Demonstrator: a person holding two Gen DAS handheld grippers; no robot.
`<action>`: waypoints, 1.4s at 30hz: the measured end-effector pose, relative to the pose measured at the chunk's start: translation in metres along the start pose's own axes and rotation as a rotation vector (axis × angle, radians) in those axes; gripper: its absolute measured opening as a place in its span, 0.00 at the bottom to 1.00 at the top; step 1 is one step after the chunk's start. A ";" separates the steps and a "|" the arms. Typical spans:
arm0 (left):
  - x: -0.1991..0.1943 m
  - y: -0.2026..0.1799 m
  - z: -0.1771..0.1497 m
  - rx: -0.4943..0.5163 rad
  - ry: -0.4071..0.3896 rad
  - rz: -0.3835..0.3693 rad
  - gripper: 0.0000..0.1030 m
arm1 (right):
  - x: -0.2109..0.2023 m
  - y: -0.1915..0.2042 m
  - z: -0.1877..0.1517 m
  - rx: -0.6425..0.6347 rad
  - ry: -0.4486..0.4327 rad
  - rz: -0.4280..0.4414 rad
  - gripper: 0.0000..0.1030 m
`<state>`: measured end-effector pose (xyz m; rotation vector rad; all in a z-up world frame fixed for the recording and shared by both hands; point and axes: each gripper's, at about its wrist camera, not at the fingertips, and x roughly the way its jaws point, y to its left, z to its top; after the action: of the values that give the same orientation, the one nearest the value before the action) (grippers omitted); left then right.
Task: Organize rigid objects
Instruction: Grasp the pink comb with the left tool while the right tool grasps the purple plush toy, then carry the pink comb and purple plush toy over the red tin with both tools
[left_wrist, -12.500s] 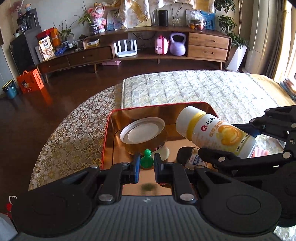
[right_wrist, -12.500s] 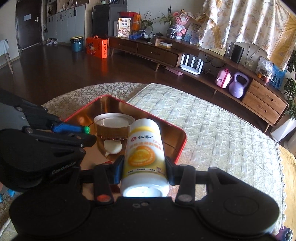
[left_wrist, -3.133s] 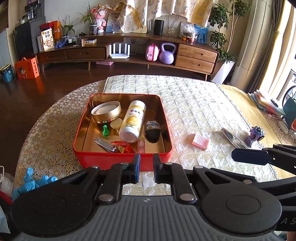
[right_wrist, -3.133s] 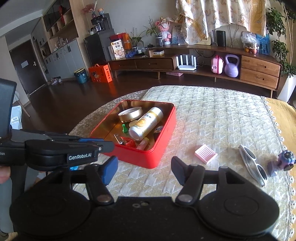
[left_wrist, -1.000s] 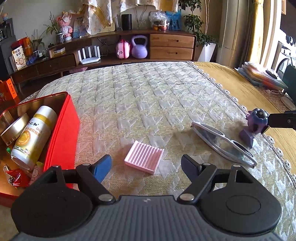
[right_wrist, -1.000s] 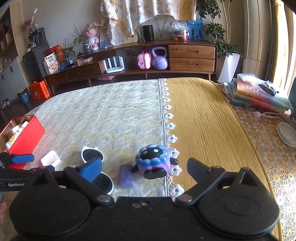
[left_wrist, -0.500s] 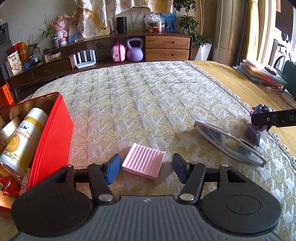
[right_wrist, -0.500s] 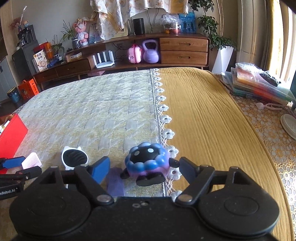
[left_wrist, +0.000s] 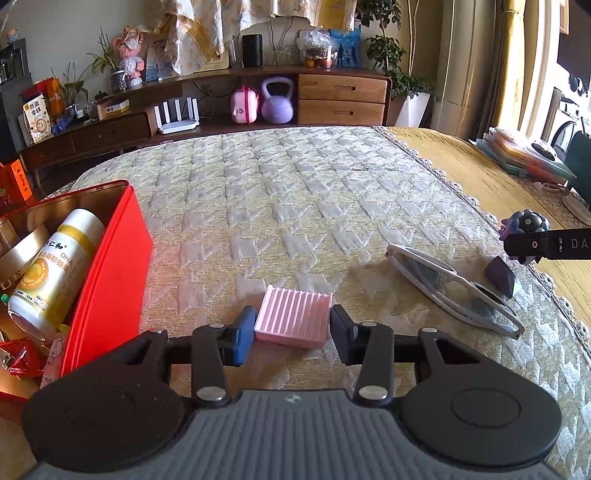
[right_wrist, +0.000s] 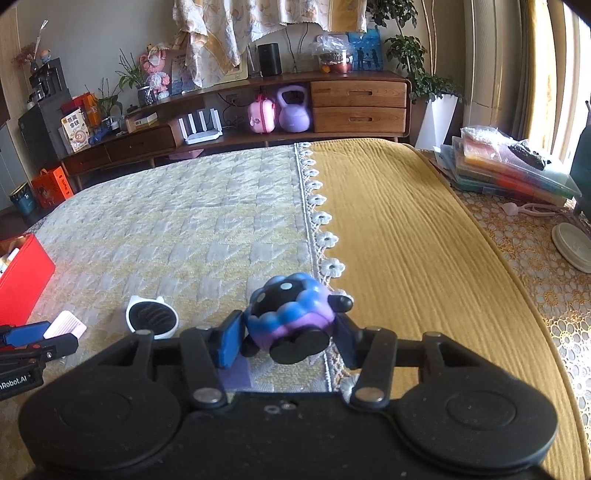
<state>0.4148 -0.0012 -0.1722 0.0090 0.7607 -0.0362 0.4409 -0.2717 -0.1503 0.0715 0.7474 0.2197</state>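
The red tin (left_wrist: 110, 258) sits at far left on the quilted tabletop (left_wrist: 295, 203). The left gripper (left_wrist: 291, 332) has its jaws just closed onto the pink ridged block (left_wrist: 293, 317). The right gripper (right_wrist: 288, 343) has its jaws just closed onto the purple toy (right_wrist: 291, 314).

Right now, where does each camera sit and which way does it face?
Left wrist: rides the left gripper, angled down along its fingers at the ribbed pink block between them; red metal tin at left.
Right wrist: rides the right gripper, looking down at the blue-purple round toy figure between its pads.
Shared: pink block, white-framed sunglasses, toy, tin, and each other's gripper.
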 end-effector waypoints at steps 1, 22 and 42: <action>-0.002 0.000 0.000 0.001 -0.002 0.001 0.41 | -0.004 -0.001 0.000 0.003 -0.003 0.001 0.50; -0.105 0.033 0.007 -0.111 -0.031 -0.036 0.41 | -0.126 0.065 -0.006 -0.071 -0.065 0.120 0.50; -0.194 0.125 -0.011 -0.161 -0.066 0.059 0.42 | -0.165 0.210 -0.024 -0.248 -0.026 0.308 0.50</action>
<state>0.2708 0.1295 -0.0472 -0.1226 0.6951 0.0810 0.2708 -0.1038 -0.0285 -0.0466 0.6767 0.6021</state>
